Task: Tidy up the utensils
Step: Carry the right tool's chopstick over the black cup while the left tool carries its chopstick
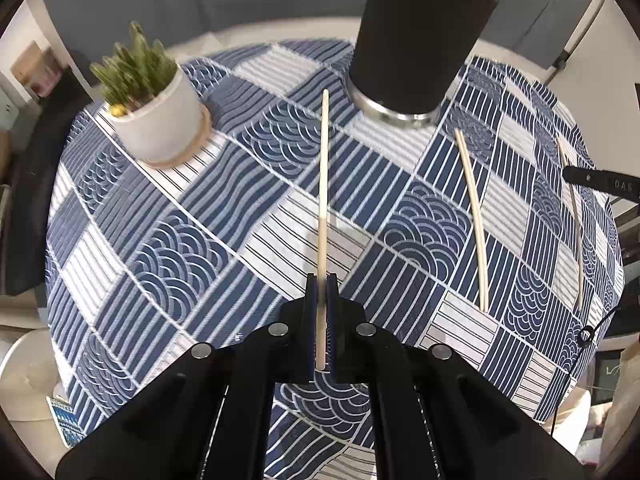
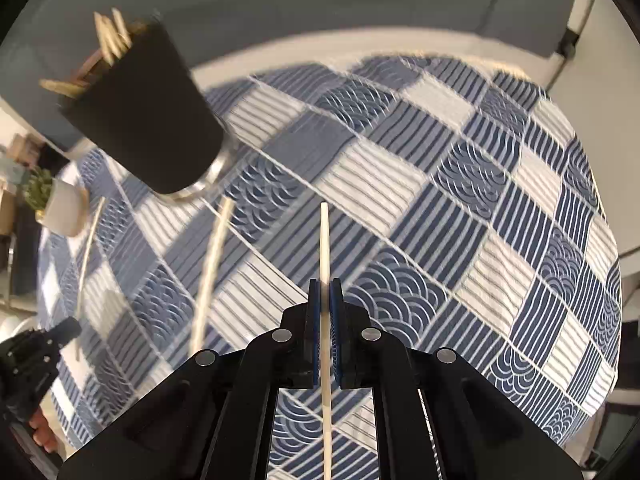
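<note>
While several chopsticks already stand in the black cup (image 1: 420, 40) at one o'clock, we grasp one chopstick in each clenched gripper: left gripper (image 1: 321, 280), right gripper (image 2: 325, 284); a loose pair (image 1: 474, 220) remains at three o'clock.

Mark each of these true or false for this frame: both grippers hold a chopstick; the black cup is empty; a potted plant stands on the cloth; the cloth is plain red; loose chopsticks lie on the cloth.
1. Both grippers hold a chopstick. True: the left gripper is shut on a chopstick, and the right gripper is shut on another chopstick.
2. The black cup is empty. False: stick ends poke out of its top.
3. A potted plant stands on the cloth. True.
4. The cloth is plain red. False: it is a blue and white patchwork pattern.
5. Loose chopsticks lie on the cloth. True, right of the cup in the left wrist view.
</note>
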A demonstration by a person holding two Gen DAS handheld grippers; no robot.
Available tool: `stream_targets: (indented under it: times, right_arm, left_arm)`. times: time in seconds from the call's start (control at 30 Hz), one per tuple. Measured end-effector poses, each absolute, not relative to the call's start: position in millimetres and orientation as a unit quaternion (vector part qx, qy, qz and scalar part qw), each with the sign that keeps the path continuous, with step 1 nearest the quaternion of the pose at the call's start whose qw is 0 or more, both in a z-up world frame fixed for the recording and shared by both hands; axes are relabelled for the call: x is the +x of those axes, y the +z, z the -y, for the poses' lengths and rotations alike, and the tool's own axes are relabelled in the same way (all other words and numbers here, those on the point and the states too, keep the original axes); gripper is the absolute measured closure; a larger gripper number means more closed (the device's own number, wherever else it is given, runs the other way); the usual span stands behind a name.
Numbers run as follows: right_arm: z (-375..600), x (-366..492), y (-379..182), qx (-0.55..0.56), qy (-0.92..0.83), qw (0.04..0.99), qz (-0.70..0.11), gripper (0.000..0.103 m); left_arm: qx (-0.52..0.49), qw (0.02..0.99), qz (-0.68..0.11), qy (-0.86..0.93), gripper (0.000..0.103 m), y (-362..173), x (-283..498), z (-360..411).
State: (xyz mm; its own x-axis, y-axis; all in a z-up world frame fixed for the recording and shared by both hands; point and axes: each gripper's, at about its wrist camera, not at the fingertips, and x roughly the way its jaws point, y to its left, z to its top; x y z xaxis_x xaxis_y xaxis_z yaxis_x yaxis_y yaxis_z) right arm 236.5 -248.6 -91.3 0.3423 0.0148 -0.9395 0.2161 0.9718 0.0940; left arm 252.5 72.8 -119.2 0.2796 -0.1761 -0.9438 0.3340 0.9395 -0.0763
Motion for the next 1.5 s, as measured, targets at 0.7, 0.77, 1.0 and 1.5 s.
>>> stream_targets:
  times: [0.7, 0.77, 1.0, 1.5]
  right_arm:
    - [193, 268, 56, 0.075, 0.004, 0.904, -0.422, 0.098]
    - [190, 272, 64, 0.078, 0.016, 0.907, -0.414, 0.098]
    - [176, 296, 81, 0.081, 0.074, 0.915, -0.388, 0.098]
    - [185, 342, 94, 0.117, 0.137, 0.924, -0.336, 0.098]
  left_arm:
    - [-0.007, 0.866, -0.456, -0.204, 0.099, 4, 283, -84]
    - [-0.021, 0.867, -0.449, -0.215, 0.099, 10, 289, -80]
    - [-0.055, 0.871, -0.42, -0.247, 0.099, 25, 320, -61]
    - [-0.119, 0.862, -0.383, -0.308, 0.098, 22, 372, -27]
